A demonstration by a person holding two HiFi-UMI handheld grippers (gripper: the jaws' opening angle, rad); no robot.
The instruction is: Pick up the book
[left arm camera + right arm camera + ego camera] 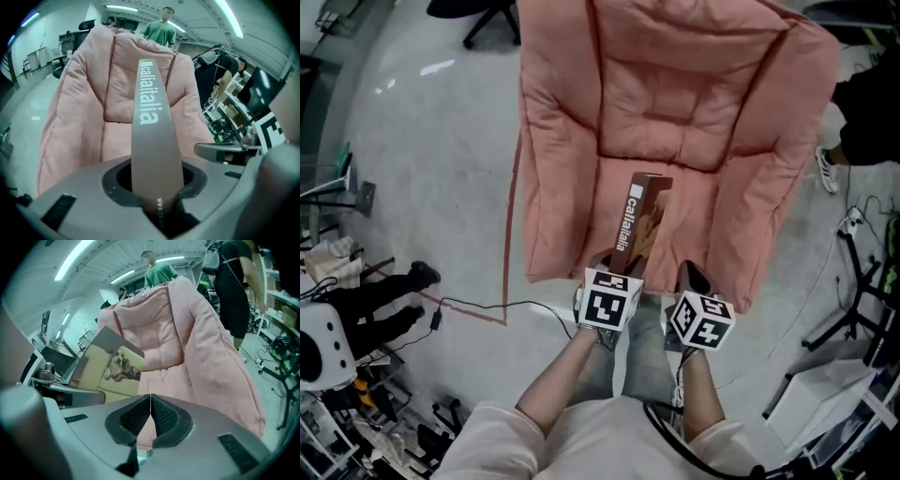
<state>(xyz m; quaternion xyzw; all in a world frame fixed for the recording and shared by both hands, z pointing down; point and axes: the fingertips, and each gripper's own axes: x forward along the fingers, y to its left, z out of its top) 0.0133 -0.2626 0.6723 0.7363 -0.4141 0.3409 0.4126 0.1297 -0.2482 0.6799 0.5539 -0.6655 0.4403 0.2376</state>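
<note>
A brown book (642, 225) with white lettering on its spine stands on edge, lifted above the seat of the pink cushioned chair (675, 103). My left gripper (617, 272) is shut on the book's lower end; in the left gripper view the spine (152, 140) rises straight out from between the jaws. The right gripper view catches the book's cover (110, 366), with a dog pictured on it, at the left. My right gripper (689, 281) hangs just right of the book, its pads (161, 416) pressed together with nothing between them.
The pink chair (197, 343) fills the space ahead. A person in a green shirt (160, 30) stands behind it, another person in black (234, 291) to its right. Cables (478, 309) cross the grey floor at left; stands and boxes (825, 403) crowd the right.
</note>
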